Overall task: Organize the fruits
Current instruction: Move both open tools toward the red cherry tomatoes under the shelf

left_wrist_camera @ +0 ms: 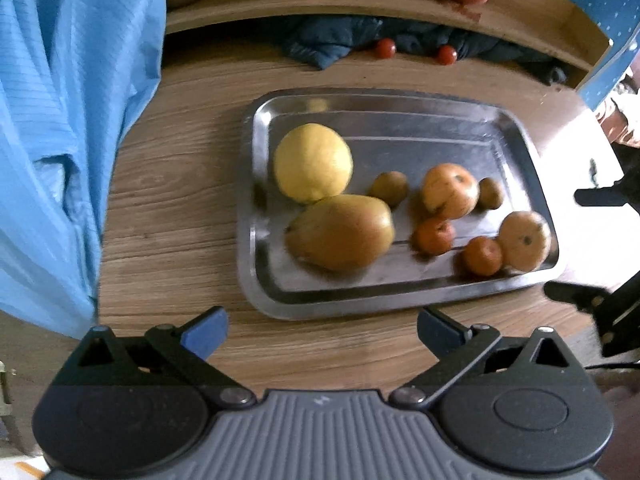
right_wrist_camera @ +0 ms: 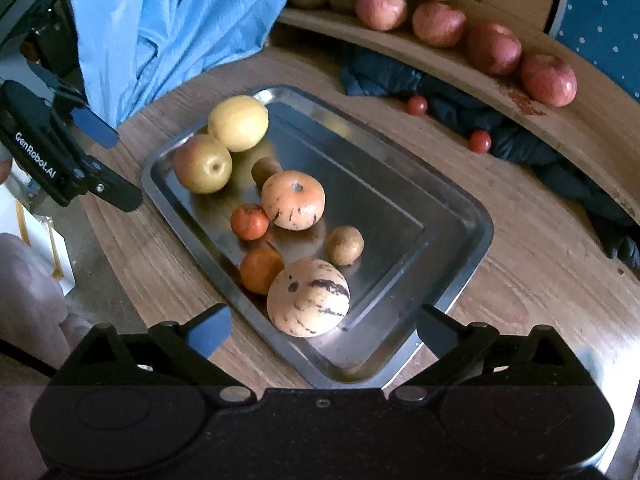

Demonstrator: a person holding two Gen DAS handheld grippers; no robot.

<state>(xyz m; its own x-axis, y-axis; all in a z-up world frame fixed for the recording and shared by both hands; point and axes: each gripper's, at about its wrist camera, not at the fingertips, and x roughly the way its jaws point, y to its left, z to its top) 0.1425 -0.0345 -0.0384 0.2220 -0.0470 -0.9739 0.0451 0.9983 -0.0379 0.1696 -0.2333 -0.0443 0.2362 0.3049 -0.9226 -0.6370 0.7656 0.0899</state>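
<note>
Both the left gripper (left_wrist_camera: 322, 330) & right gripper (right_wrist_camera: 322, 330) are wide open, holding nothing. Fruits lie on the tray (right_wrist_camera: 460, 216), mostly near its left edge. Risk: the round striped fruit (right_wrist_camera: 308, 297) at the front edge may roll off if nudged.

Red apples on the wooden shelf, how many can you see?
4, in a row along the wooden shelf behind the tray: apples at and. More may sit hidden beyond the blue cloth.
</note>
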